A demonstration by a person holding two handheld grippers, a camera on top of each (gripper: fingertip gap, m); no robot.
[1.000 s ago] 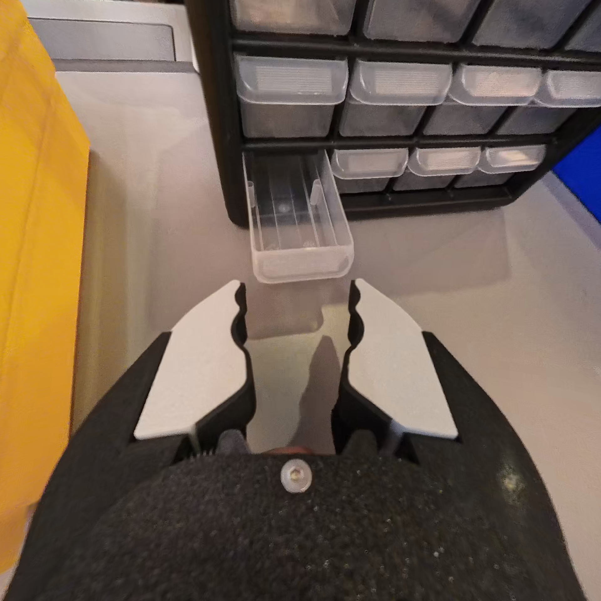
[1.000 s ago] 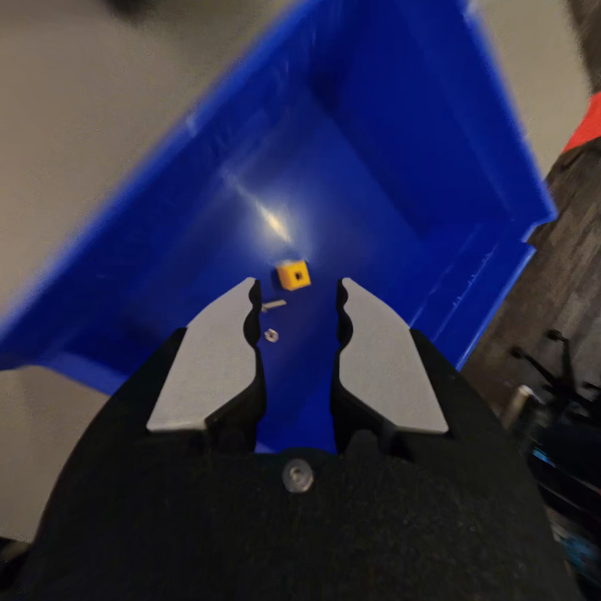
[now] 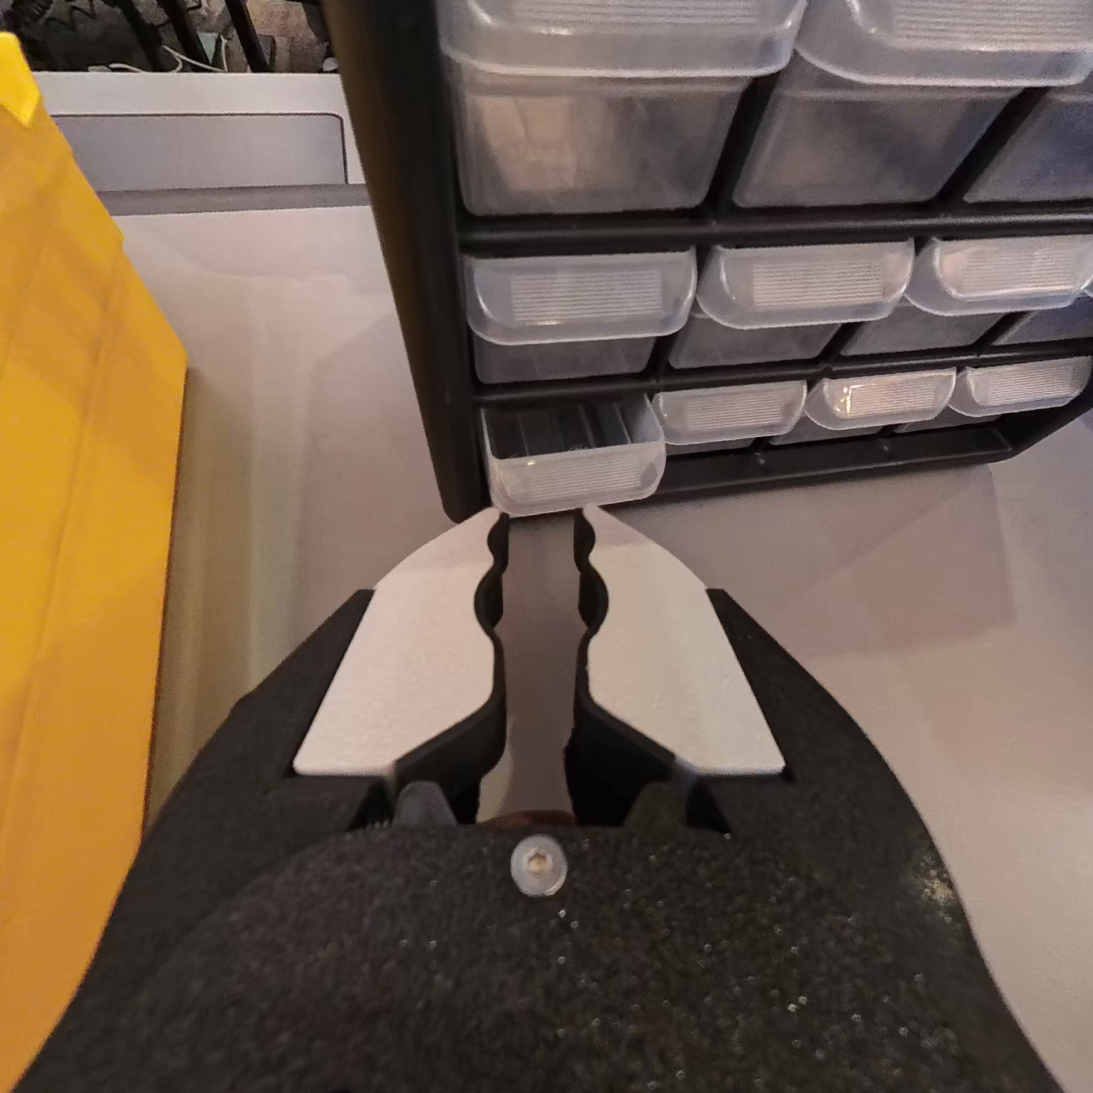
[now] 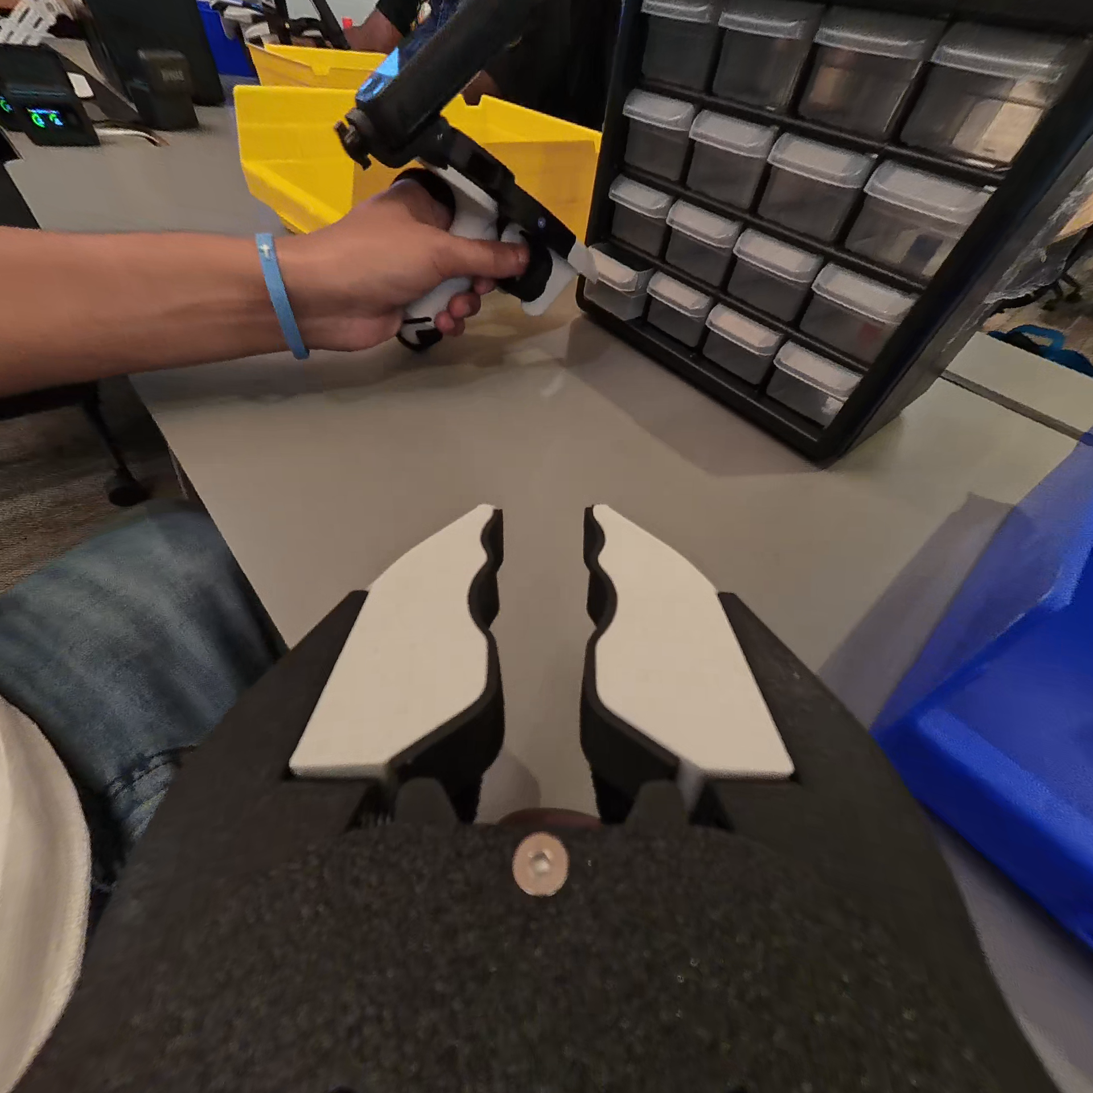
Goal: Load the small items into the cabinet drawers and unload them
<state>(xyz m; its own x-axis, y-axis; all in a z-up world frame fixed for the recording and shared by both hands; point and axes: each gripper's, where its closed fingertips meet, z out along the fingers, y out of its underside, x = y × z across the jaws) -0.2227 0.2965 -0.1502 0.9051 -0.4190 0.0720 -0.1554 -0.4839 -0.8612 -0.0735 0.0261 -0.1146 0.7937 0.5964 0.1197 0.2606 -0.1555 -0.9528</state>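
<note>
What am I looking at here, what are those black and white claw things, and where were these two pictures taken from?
No robot is at work here. A person holds a hand-held tool in each hand, and each tool ends in two white fingers that can pinch. A camera on each tool looks forward along its fingers, so you get one picture per tool.

The left wrist view shows the left gripper open and empty, its tips right at the front of a clear drawer that sticks partly out of the bottom row of a black cabinet. A yellow bin stands to the side.

The right wrist view shows the right gripper, also open and empty, above the grey table. Farther off you see the person's hand holding the other tool at that drawer. A blue bin sits at the right edge.
</note>
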